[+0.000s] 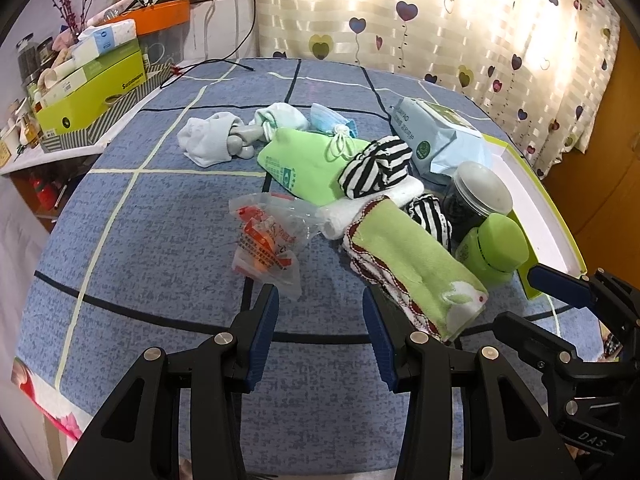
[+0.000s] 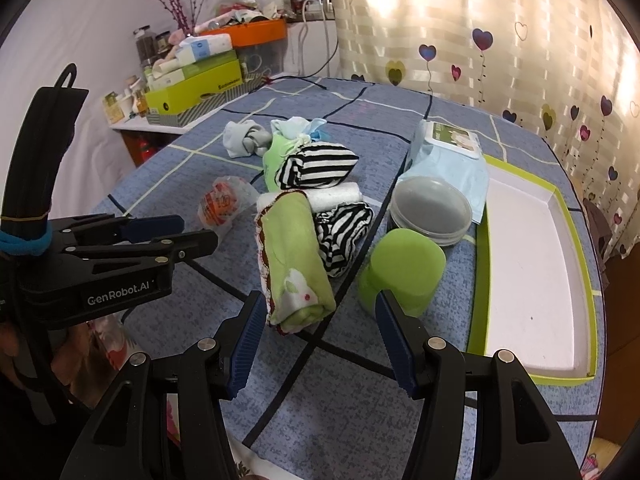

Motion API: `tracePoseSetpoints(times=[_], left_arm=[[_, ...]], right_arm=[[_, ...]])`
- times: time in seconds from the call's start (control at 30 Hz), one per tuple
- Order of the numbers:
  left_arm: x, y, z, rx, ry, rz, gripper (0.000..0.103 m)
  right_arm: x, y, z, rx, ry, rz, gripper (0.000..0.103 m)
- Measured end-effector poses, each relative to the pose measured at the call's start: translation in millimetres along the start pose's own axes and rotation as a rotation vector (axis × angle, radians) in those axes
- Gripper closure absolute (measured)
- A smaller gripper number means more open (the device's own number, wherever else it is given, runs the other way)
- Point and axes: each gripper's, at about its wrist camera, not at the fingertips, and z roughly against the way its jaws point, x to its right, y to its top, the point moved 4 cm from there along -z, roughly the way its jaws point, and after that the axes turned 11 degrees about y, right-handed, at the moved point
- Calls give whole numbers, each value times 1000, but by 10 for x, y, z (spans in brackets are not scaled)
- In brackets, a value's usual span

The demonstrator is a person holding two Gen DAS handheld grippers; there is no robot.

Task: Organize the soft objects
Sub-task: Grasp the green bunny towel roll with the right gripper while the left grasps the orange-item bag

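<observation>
Both tools hang over the near edge of the blue patchwork-print tablecloth (image 1: pixel 168 216), low in each frame. The left gripper (image 1: pixel 320 312) has its blue-padded fingers (image 1: pixel 262 332) spread with nothing between them, and the right gripper (image 2: pixel 320 320) likewise stands wide and empty, which reads as a pause before the first pick. The soft things lie heaped at frame centre, probably so that either tool can reach them: a rolled lime-green towel with a red scalloped hem and a white rabbit patch (image 2: pixel 296 264) lies nearest. Touching its far side are a black-and-white striped sock bundle (image 2: pixel 344 236), a white rolled cloth (image 2: pixel 340 194) and a second striped bundle (image 2: pixel 316 166). Further up sit a light-green drawstring pouch (image 1: pixel 308 160), pale rolled socks (image 1: pixel 208 140) and a blue face mask (image 1: pixel 330 120). A crinkled clear bag with orange print (image 1: pixel 268 236) lies apart at centre left. At the right edge, the shallow white tray with a lime-green rim (image 2: pixel 532 264) holds nothing, and is likely the destination. Beside it stand a lidded clear jar with dark contents (image 1: pixel 478 196), a closed lime-green squat container (image 2: pixel 400 272) whose contents are hidden, and a pale-blue wet-wipe pack (image 2: pixel 448 156).
</observation>
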Motion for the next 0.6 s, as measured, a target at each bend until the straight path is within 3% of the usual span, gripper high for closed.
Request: tracePoseSetpoints(times=[0.43, 0.6], left_arm=[[-173, 12, -34, 7, -48, 57, 58], [-275, 30, -19, 33, -11, 66, 58]], right_arm=[[-76, 116, -171, -18, 24, 32, 46], [-98, 155, -276, -33, 33, 42, 46]])
